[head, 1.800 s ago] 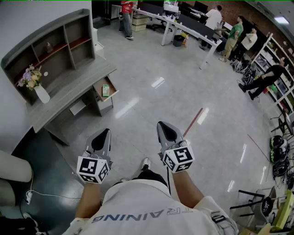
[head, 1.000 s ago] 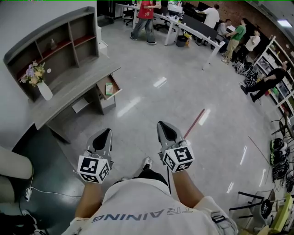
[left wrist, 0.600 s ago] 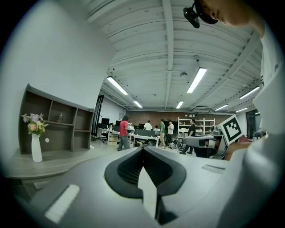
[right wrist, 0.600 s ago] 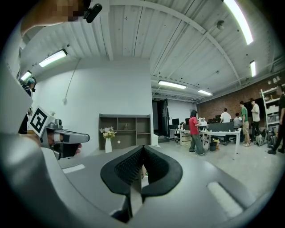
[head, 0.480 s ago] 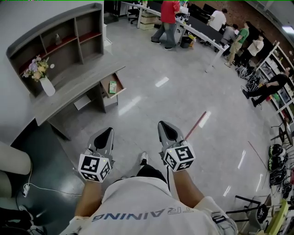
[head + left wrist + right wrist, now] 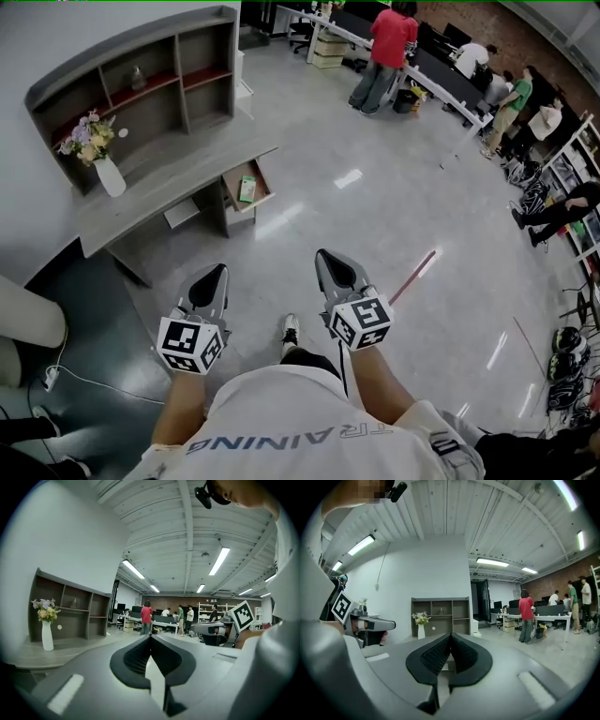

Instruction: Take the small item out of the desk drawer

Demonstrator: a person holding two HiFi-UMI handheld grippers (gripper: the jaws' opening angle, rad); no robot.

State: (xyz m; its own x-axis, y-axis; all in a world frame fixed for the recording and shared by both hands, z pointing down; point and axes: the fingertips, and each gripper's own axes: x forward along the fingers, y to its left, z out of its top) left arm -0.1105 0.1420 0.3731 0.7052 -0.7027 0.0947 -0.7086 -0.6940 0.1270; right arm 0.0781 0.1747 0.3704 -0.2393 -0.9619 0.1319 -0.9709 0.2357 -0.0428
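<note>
Here we are, standing well back from the counter point(image 6: 159, 192), and the job has barely begun. The drawer point(image 6: 263, 182) under the counter's right end is already pulled out, so opening it looks like one step we won't need. Inside it lies the small green item point(image 6: 247, 190), flat on the drawer bottom, untouched. That's our target, and it's well apart from both tools.

The left gripper point(image 6: 218, 270) and the right gripper point(image 6: 323, 255) hang side by side over the open floor point(image 6: 375, 234), pointing roughly toward the counter. In the left gripper view its fingers point(image 6: 136, 656) are clenched tip to tip with nothing between them. The right gripper view shows the same: fingers point(image 6: 433, 656) pressed together and empty, with the shelves point(image 6: 440, 613) and the vase point(image 6: 421, 631) far off beyond them.

So, by our reckoning, nearly everything is left. We must close the distance to the counter, spread one pair of fingers, reach into the drawer, clamp onto the item and lift it clear. The drawer looks shallow and the item lies flat, so we expect the pickup to need a careful, low approach.
</note>
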